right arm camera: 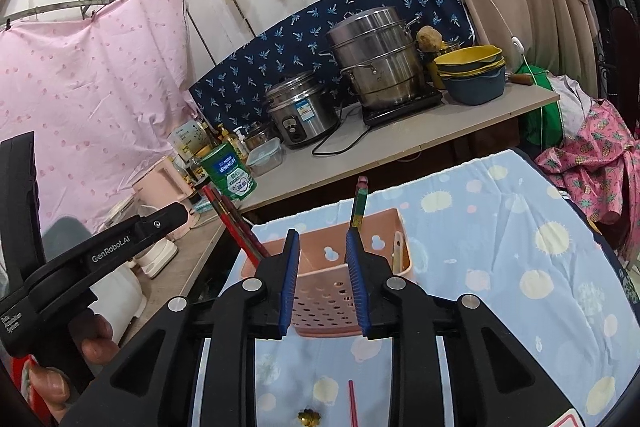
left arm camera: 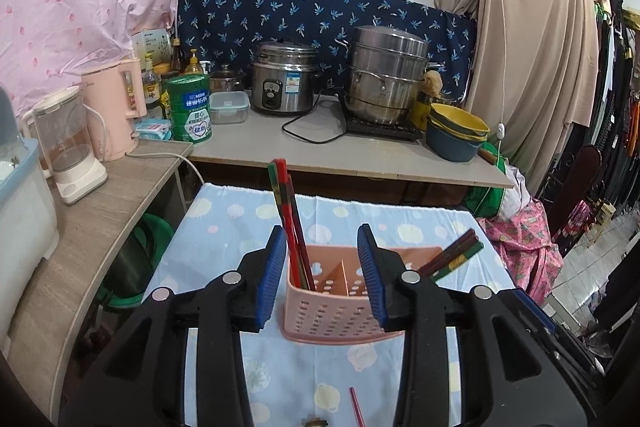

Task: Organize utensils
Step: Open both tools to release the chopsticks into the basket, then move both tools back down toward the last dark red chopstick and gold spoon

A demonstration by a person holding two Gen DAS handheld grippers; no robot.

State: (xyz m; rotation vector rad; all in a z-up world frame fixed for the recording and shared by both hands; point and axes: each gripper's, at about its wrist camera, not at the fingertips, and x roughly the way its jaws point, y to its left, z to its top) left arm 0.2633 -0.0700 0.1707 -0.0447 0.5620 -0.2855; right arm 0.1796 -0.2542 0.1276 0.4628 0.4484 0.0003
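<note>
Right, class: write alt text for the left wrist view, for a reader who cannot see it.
A pink perforated utensil basket stands on a blue patterned tablecloth, with chopsticks upright in its left compartment and another bundle leaning out at right. The left gripper frames it, jaws open and empty.

Both wrist views look forward and slightly down, close over the pink caddy (left arm camera: 336, 301) (right arm camera: 340, 279), which sits lower centre in each; the counter (left arm camera: 256, 143) (right arm camera: 360, 155) fills mid-frame.
</note>
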